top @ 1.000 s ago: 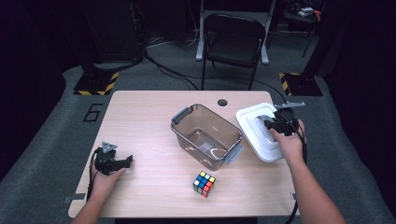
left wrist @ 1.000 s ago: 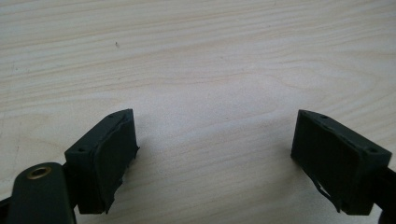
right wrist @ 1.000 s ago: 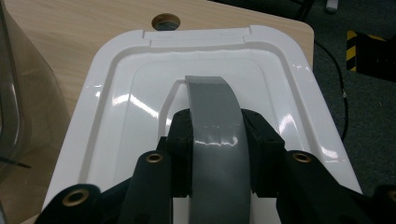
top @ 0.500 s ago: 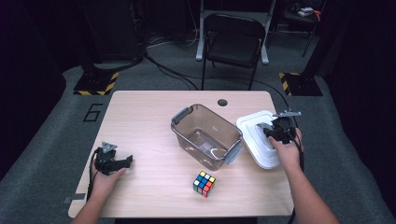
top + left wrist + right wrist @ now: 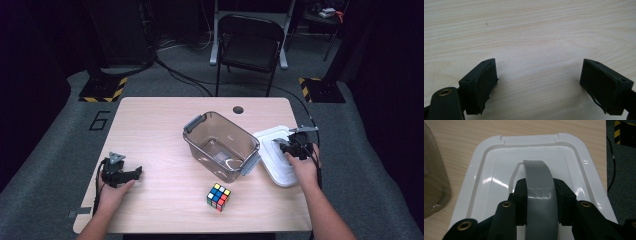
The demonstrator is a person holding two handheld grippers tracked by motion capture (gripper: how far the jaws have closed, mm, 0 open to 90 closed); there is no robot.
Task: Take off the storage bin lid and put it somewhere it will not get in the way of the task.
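White lid (image 5: 534,157), grey handle (image 5: 539,190) clamped between right gripper (image 5: 296,148) fingers, now lowered from above the counter (image 5: 160,130) to rest beside the clear box (image 5: 220,145); box open for loading. Left gripper (image 5: 539,85) fingers apart, empty; cube (image 5: 218,196) between both grippers.

Right gripper view: grey handle (image 5: 540,195) of white lid (image 5: 486,165) runs off bottom edge; its middle covered at both sides by right gripper (image 5: 540,202) pads. Clear bin (image 5: 434,180) cut by left edge. High view: lid's near end under the hand (image 5: 302,167). Cube (image 5: 218,196) stickers too small to read individually
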